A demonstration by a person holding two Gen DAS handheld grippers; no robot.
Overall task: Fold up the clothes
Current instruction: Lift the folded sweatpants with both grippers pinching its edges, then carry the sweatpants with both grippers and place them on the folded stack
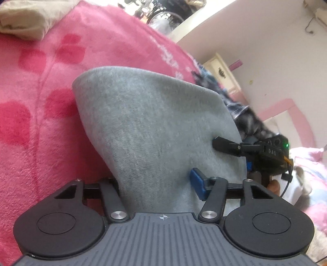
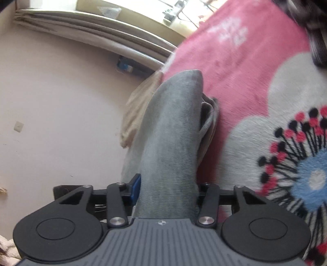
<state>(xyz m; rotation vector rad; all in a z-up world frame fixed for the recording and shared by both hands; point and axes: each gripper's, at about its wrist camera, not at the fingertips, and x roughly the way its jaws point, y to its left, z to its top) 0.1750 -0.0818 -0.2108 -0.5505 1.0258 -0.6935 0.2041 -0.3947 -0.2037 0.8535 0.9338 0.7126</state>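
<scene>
Clamping both tongs on the grey garment (image 1: 155,126) — edges lifted above the pink blanket (image 1: 40,122).

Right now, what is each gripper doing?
Left gripper: shut on the grey cloth.
Right gripper: shut on the same grey cloth.

I can't see the left gripper's (image 1: 161,184) left finger; the grey ribbed knit garment (image 1: 155,126) covers it, and the cloth's lower end runs under the gripper body. On the right gripper (image 2: 167,188) the same grey fabric hides the right finger. A dark mottled fabric (image 1: 245,118) beyond is too blurred to identify, and the beige cloth (image 1: 24,18) is cut off at the far left corner.
</scene>
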